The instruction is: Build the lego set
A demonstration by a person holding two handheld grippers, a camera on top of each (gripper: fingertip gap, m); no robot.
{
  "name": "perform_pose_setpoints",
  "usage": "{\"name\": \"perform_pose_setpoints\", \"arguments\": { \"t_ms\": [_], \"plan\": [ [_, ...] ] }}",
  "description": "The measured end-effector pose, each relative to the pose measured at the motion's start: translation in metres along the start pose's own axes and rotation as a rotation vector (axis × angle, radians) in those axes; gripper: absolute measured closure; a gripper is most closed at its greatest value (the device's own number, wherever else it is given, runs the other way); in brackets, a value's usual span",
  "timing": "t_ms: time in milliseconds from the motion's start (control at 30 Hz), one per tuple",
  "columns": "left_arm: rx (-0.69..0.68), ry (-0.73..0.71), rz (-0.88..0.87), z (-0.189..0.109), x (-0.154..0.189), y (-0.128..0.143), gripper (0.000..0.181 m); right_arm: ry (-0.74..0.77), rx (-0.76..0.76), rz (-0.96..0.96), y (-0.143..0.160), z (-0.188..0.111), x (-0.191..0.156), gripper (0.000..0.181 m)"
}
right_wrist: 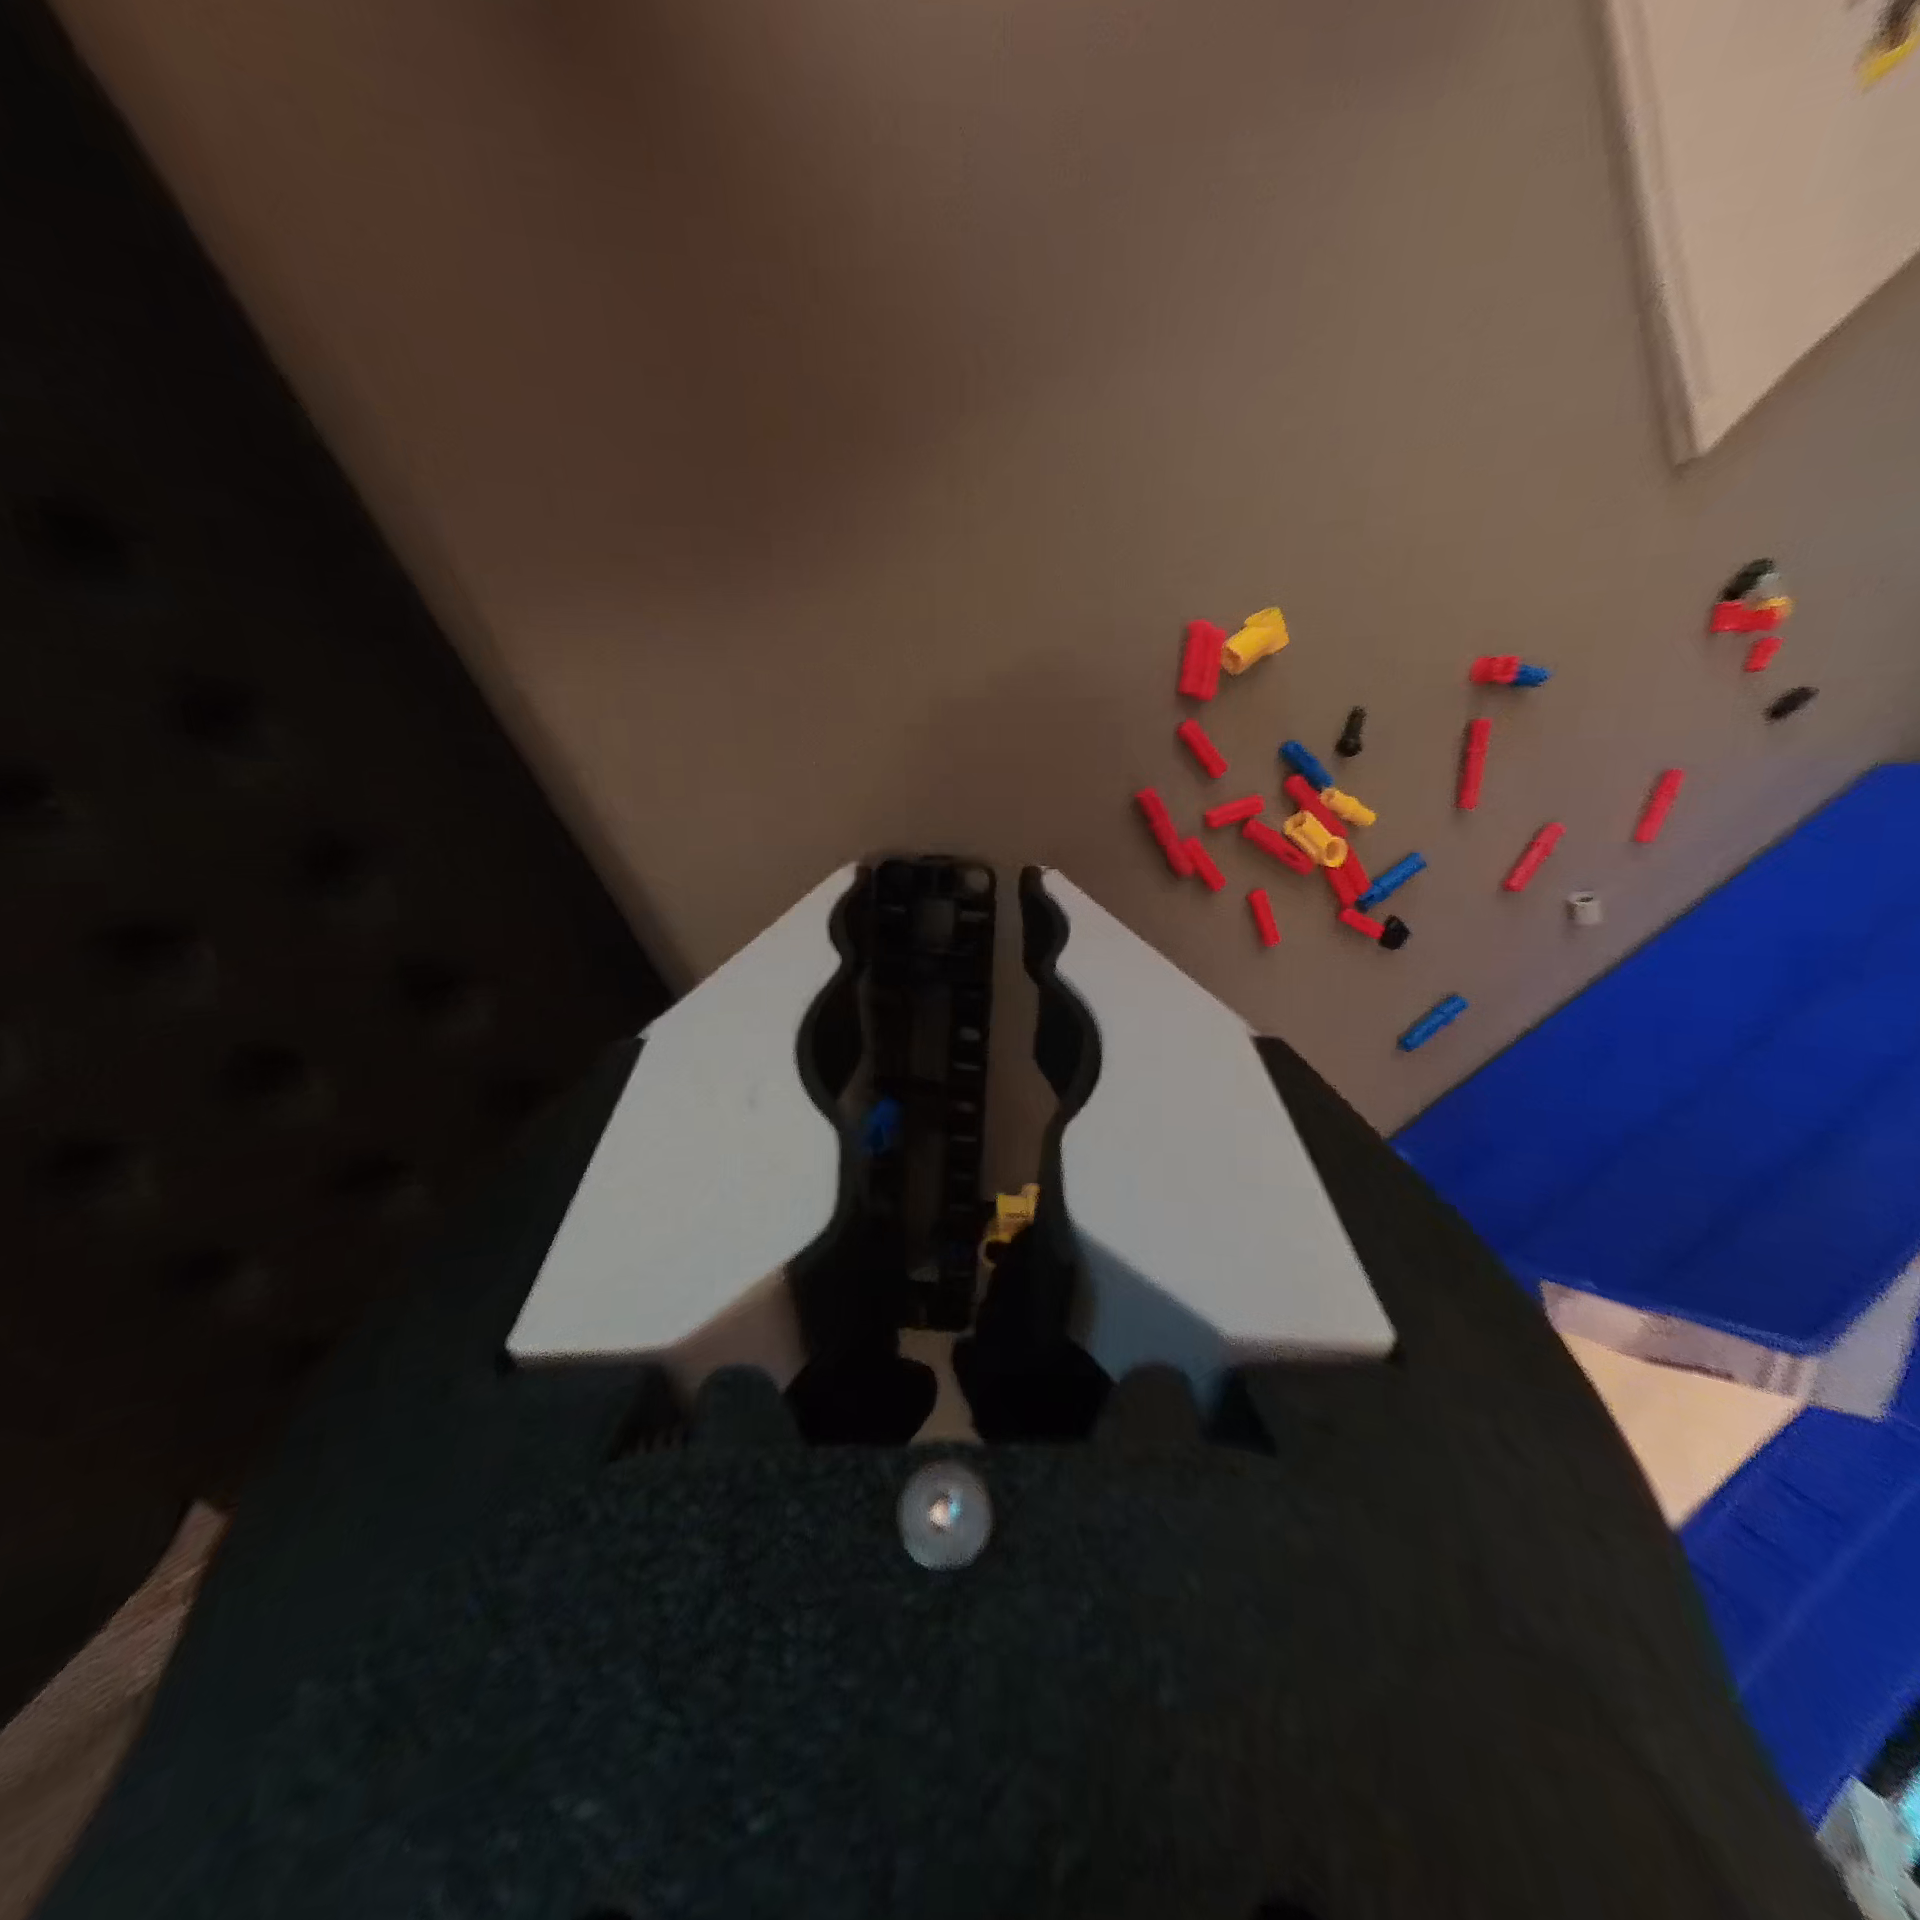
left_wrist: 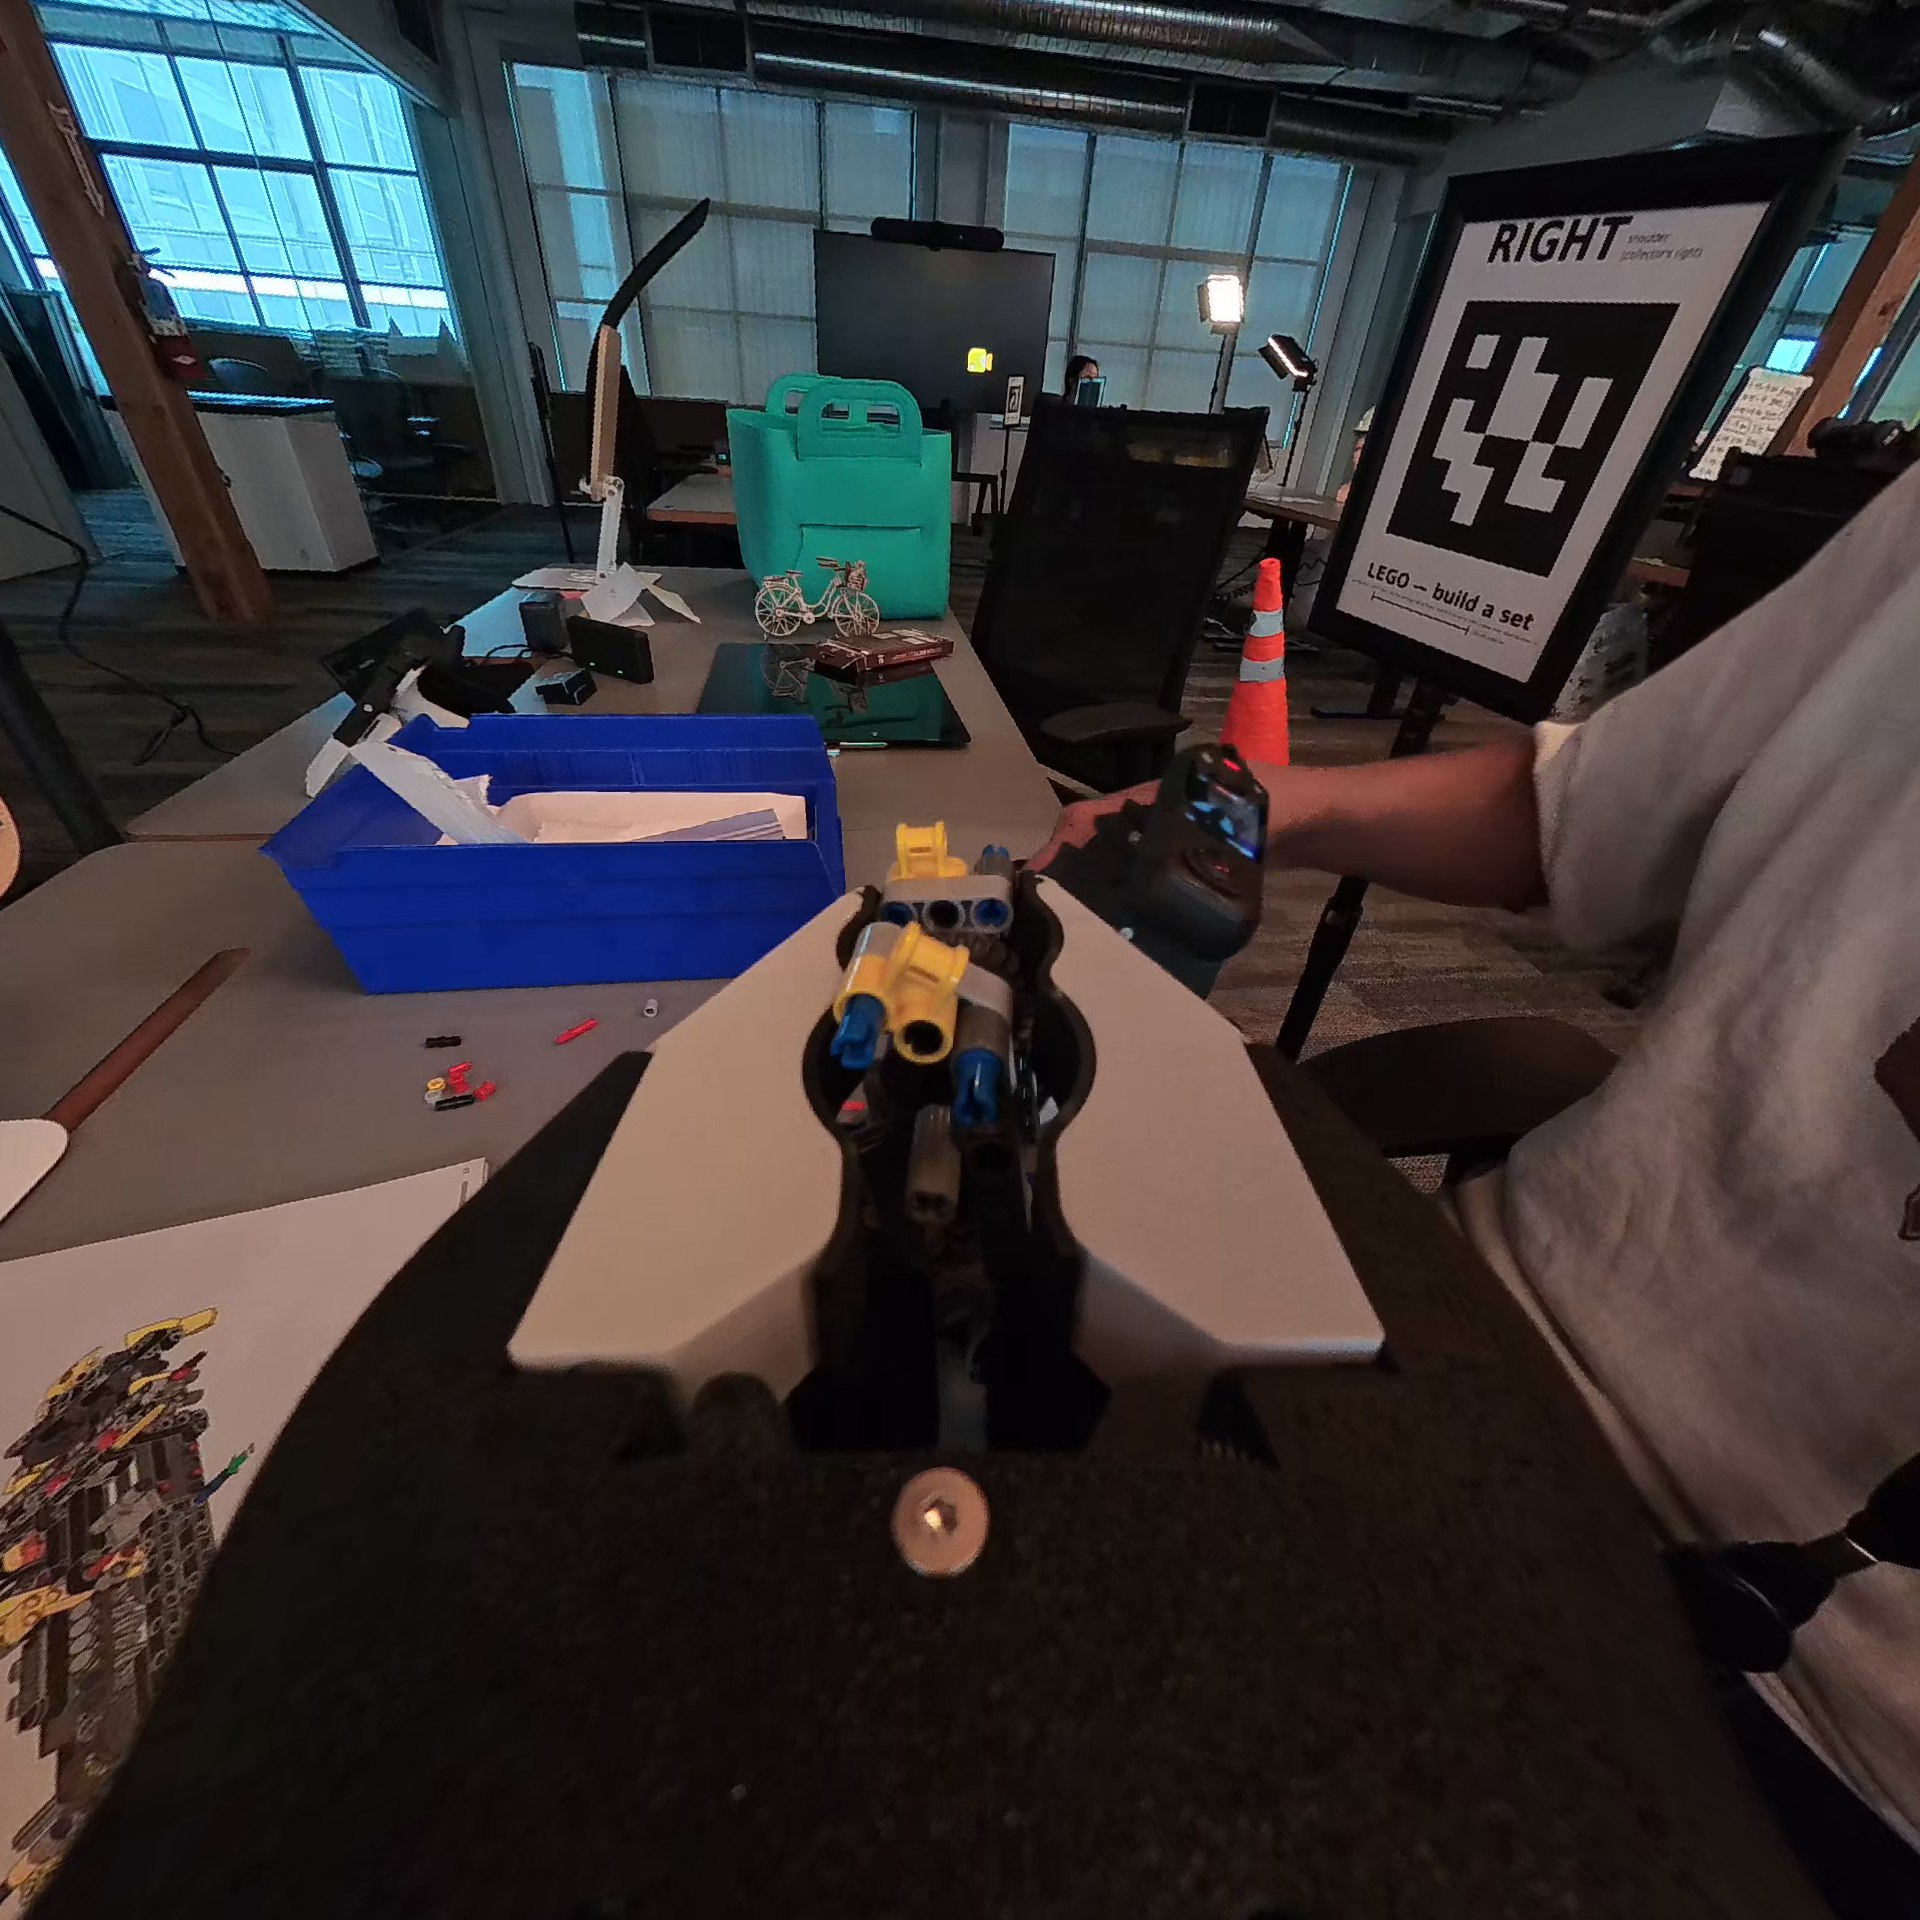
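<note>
My left gripper (left_wrist: 940,883) is shut on a small lego assembly (left_wrist: 925,987) of a grey beam, yellow connectors and blue pins, held above the grey table (left_wrist: 260,1039). My right gripper (right_wrist: 940,873) is shut on a long black lego beam (right_wrist: 935,1091) carrying a blue pin and a yellow piece, which lies against the left finger. The right gripper also shows in the left wrist view (left_wrist: 1195,862), held in a hand just beyond the left one. Loose red, blue, yellow and black pins (right_wrist: 1288,821) lie scattered on the table; a few show in the left wrist view (left_wrist: 457,1086).
A blue bin (left_wrist: 561,904) holding white paper stands behind the loose pins, also in the right wrist view (right_wrist: 1714,1039). An instruction sheet (left_wrist: 156,1455) lies at front left. A teal bag (left_wrist: 842,488), black chair (left_wrist: 1112,582), orange cone (left_wrist: 1262,665) and framed sign (left_wrist: 1538,416) stand farther back. A person's torso (left_wrist: 1714,1039) is at right. The left gripper's tips are roughly 25 cm from the right gripper's.
</note>
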State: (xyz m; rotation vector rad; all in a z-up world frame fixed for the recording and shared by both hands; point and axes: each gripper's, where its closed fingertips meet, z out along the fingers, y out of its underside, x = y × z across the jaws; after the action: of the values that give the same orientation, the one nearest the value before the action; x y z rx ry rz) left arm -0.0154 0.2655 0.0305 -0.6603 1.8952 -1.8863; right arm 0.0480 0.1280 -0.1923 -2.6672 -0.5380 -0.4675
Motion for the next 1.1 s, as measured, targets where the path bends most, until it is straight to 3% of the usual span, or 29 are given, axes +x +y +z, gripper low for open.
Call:
{"name": "perform_pose_setpoints", "arguments": {
  "t_ms": [33, 133, 467, 633, 700, 900, 967, 1100],
  "plan": [
    [0.0, 0.001, 0.0, 0.0, 0.0, 0.0, 0.154, 0.039, 0.008, -0.006, 0.001, -0.001, 0.002, 0.156],
    [0.0, 0.005, 0.001, 0.001, 0.002, 0.0, 0.154, 0.075, 0.046, 0.032, 0.003, -0.001, 0.005, 0.156],
    [-0.006, 0.006, 0.01, 0.001, 0.004, 0.0, 0.154, -0.054, 0.064, 0.141, 0.004, -0.005, -0.006, 0.143],
    [-0.003, 0.009, 0.007, 0.001, 0.004, 0.0, 0.154, -0.032, 0.053, 0.096, 0.008, 0.002, -0.007, 0.147],
    [-0.005, 0.01, 0.009, 0.002, 0.005, 0.0, 0.154, -0.027, 0.044, 0.063, 0.009, 0.004, -0.007, 0.156],
    [0.006, 0.004, 0.015, 0.002, 0.003, 0.0, 0.154, -0.054, 0.089, 0.059, 0.007, 0.006, -0.004, 0.157],
    [0.022, 0.024, 0.002, 0.001, 0.004, 0.0, 0.154, -0.077, 0.18, 0.118, -0.004, 0.001, 0.001, 0.157],
    [0.046, 0.054, -0.012, -0.002, 0.004, -0.001, 0.154, -0.241, 0.628, 0.39, -0.069, -0.053, 0.022, 0.158]
  ]
}}
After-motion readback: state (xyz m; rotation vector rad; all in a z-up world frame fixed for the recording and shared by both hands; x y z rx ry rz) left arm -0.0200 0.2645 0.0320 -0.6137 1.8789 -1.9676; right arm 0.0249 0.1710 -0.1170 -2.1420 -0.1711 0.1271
